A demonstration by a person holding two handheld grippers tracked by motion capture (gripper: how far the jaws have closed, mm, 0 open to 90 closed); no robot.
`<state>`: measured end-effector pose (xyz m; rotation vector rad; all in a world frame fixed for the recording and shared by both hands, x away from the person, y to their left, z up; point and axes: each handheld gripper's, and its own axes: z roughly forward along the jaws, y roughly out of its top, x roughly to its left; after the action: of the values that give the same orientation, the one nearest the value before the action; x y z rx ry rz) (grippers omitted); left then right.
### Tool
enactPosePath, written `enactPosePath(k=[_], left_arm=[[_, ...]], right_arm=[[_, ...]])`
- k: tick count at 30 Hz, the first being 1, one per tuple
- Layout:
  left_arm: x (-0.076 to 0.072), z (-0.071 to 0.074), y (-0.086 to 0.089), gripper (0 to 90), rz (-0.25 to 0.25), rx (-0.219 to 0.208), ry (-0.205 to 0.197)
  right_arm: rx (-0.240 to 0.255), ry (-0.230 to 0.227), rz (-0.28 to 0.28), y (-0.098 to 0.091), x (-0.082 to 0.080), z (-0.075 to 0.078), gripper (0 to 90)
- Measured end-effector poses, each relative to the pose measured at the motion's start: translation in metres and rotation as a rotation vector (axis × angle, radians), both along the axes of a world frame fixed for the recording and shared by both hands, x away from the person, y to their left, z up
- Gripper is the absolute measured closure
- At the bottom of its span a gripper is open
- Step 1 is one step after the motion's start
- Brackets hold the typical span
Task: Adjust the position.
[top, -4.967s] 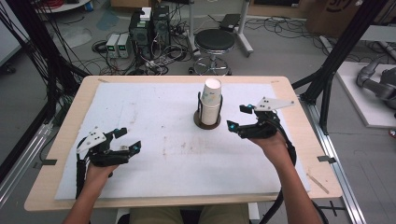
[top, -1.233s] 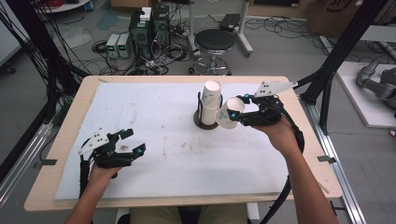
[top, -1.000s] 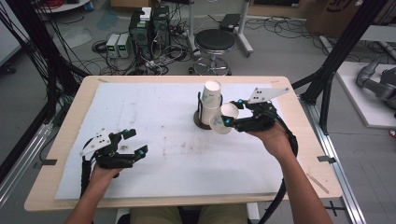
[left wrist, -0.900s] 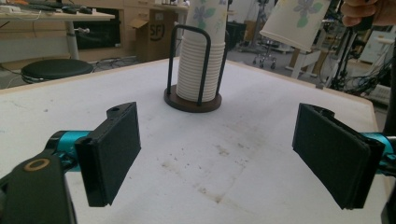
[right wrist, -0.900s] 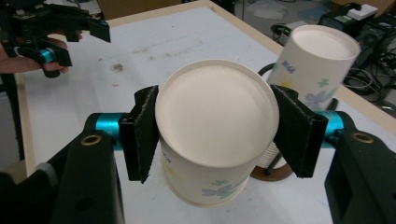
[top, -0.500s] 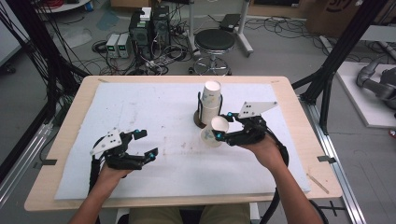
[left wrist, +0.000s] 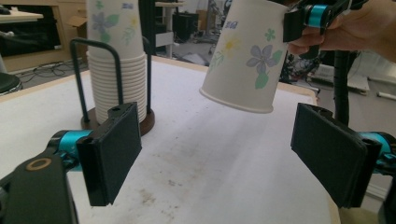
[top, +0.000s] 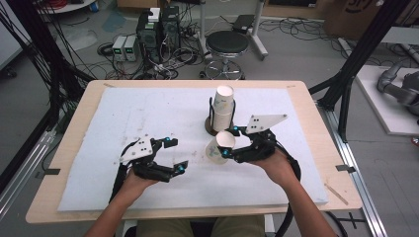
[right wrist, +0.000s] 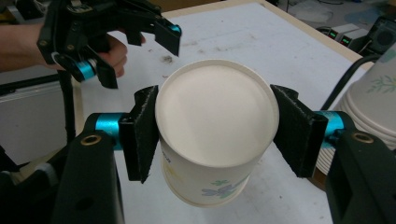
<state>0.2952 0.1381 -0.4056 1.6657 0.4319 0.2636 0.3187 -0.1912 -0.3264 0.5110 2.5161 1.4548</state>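
**Cup lifted off the stack, carried toward the waiting left gripper**

Above the white mat, just in front of the cup holder, a single paper cup is held clear of the surface by the right gripper. In the right gripper view the cup is seen clamped near its rim between the two black pads, one on each side, with its mouth toward the camera and its base tipped down and away. The grip is taken high on the wall, probably because the rim is the stiffest part and resists crushing. The cup is tilted rather than upright; this is judged to follow from the wrist angle needed to draw it off the stack.

Behind it the remaining stack of cups is kept upright inside a dark wire holder on a round base, touching nothing else. The bars presumably keep the stack from tipping when one cup is pulled.

The left gripper is held low over the mat, near the cup but apart from it. Its jaws are spread wide with nothing between them; in the left gripper view the flowered cup hangs ahead of and above the open pads. The spread is read as preparation to receive the cup, or to steady its base, though no contact is made yet.

Next step, as judged: a handover or a set-down on the mat. The main risk noted is denting of the thin wall.
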Motion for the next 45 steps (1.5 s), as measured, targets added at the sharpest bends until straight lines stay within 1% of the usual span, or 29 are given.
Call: enactPosePath(k=[1, 4, 7, 11, 15, 18, 20, 24, 27, 29, 30, 32, 33, 35, 36, 37, 38, 39, 40, 41, 45], left_arm=[[0.001, 0.0, -0.004, 16.0, -0.008, -0.004, 0.001], [0.003, 0.0, -0.015, 16.0, -0.033, 0.002, -0.003], [0.004, 0.001, -0.027, 16.0, -0.058, 0.017, -0.009], [0.006, 0.0, -0.04, 16.1, -0.08, 0.035, -0.016], [0.008, -0.001, -0.049, 16.3, -0.096, 0.047, -0.021], [0.009, -0.002, -0.053, 16.8, -0.106, 0.047, -0.019], [0.009, -0.003, -0.054, 17.6, -0.114, 0.053, -0.022], [0.009, -0.004, -0.055, 20.8, -0.135, 0.045, -0.021], [0.009, -0.004, -0.055, 25.9, -0.157, 0.049, -0.031], [0.009, -0.004, -0.055, 26.9, -0.161, 0.046, -0.034], [0.009, -0.003, -0.055, 28.3, -0.169, 0.052, -0.04], [0.009, -0.003, -0.054, 31.3, -0.173, 0.052, -0.04], [0.009, -0.003, -0.054, 33.1, -0.178, 0.058, -0.045], [0.008, -0.002, -0.053, 35.7, -0.182, 0.066, -0.043], [0.008, -0.002, -0.053, 36.6, -0.182, 0.072, -0.041], [0.008, -0.001, -0.053, 37.2, -0.184, 0.075, -0.036], [0.008, 0.0, -0.052, 38.1, -0.183, 0.088, -0.032], [0.008, 0.001, -0.052, 38.7, -0.185, 0.099, -0.032], [0.008, 0.001, -0.051, 39.5, -0.189, 0.099, -0.026], [0.008, 0.002, -0.051, 40.1, -0.188, 0.107, -0.028], [0.009, 0.006, -0.048, 40.7, -0.188, 0.146, -0.014]], right_arm=[[0.002, 0.0, 0.003, 0.001, -0.001, 0.0, 37.8], [0.0, 0.003, 0.013, 0.004, -0.002, -0.001, 37.8], [0.003, 0.009, 0.024, 0.006, -0.003, -0.003, 37.8], [-0.001, 0.016, 0.035, 0.009, -0.004, -0.004, 37.8], [0.0, 0.02, 0.047, 0.012, -0.005, -0.005, 37.8], [-0.003, 0.028, 0.052, 0.013, -0.006, -0.004, 37.8], [0.001, 0.028, 0.059, 0.013, -0.006, -0.004, 37.8], [0.015, 0.042, 0.069, 0.013, -0.006, -0.004, 37.8], [0.03, 0.054, 0.081, 0.013, -0.006, -0.005, 37.8], [0.033, 0.059, 0.087, 0.014, -0.006, -0.005, 37.9], [0.035, 0.061, 0.088, 0.014, -0.006, -0.005, 37.9], [0.043, 0.076, 0.085, 0.014, -0.006, -0.006, 37.8], [0.046, 0.078, 0.083, 0.014, -0.005, -0.007, 37.7], [0.058, 0.102, 0.075, 0.013, -0.005, -0.009, 35.8], [0.065, 0.113, 0.07, 0.013, -0.004, -0.01, 32.8], [0.07, 0.113, 0.064, 0.013, -0.003, -0.011, 26.5], [0.076, 0.113, 0.046, 0.013, -0.003, -0.012, 21.6], [0.08, 0.115, 0.036, 0.012, -0.003, -0.012, 21.2], [0.084, 0.123, 0.038, 0.011, -0.003, -0.012, 21.2], [0.097, 0.123, 0.04, 0.009, -0.003, -0.013, 21.2], [0.101, 0.112, 0.047, 0.004, -0.003, -0.012, 20.5]])
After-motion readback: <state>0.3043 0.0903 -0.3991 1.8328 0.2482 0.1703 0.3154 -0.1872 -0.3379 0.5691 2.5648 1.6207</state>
